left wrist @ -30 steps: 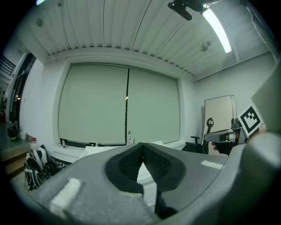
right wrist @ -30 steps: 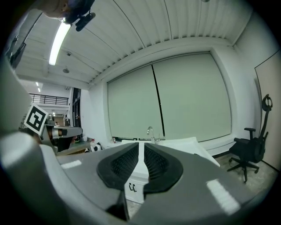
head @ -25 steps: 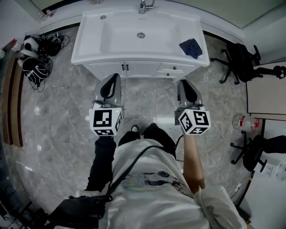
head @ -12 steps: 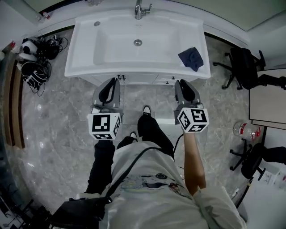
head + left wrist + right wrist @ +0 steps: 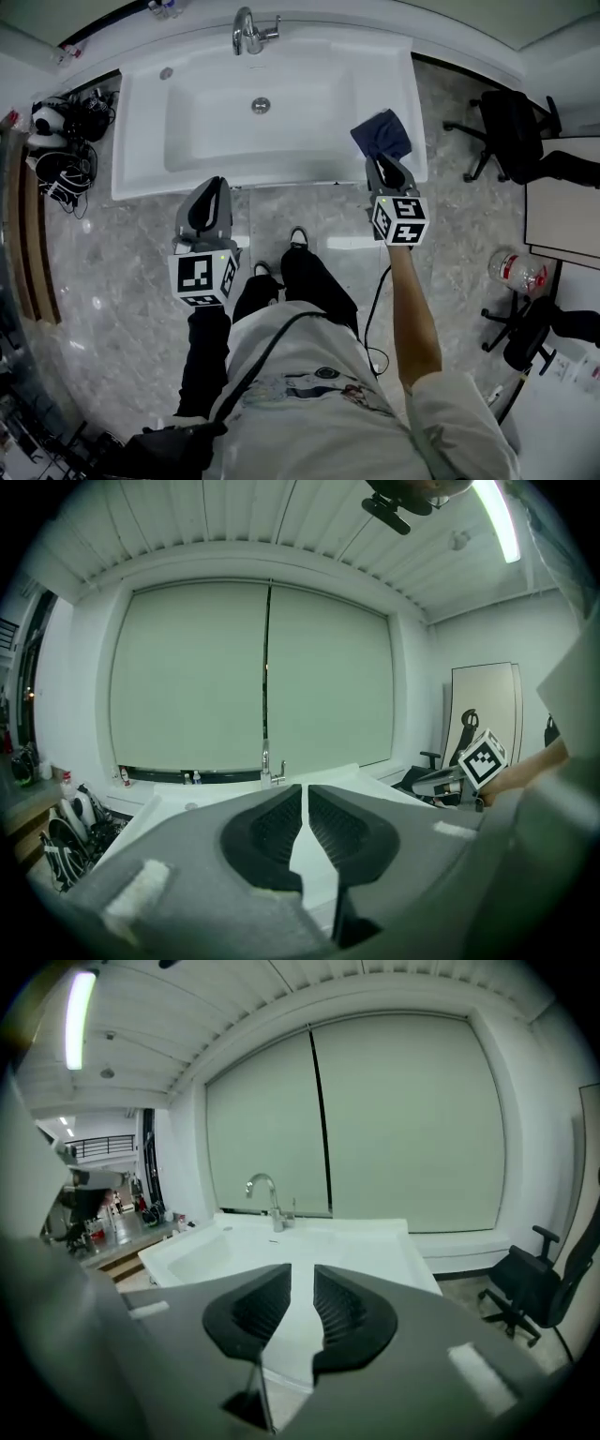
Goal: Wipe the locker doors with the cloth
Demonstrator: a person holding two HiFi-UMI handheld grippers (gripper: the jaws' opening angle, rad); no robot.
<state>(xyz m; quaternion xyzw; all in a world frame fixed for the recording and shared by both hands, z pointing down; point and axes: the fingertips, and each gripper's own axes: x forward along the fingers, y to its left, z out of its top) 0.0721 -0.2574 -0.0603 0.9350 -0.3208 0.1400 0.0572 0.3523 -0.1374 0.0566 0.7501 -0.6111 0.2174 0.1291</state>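
A dark blue cloth [image 5: 382,133] lies on the right end of the white sink counter [image 5: 141,159]. My right gripper [image 5: 384,162] reaches over the counter's front edge, its tips just short of the cloth. Its jaws have just been opening; in the right gripper view [image 5: 302,1279] they stand a little apart with nothing between them, and the cloth is hidden. My left gripper [image 5: 214,182] hovers at the counter's front edge, left of the middle. Its jaws [image 5: 305,794] are all but together and hold nothing. The cabinet doors below the sink are hidden under the basin.
A faucet [image 5: 248,31] stands at the back of the basin. Black office chairs [image 5: 511,122] and a plastic bottle [image 5: 514,267] are on the floor at the right. Bags and cables [image 5: 56,141] lie at the left. The person's shoes [image 5: 296,238] stand near the cabinet.
Both grippers have moved forward to the sink. The right one went further and lower, up to the cloth. The cabinet doors, seen earlier, have slipped under the basin's edge.
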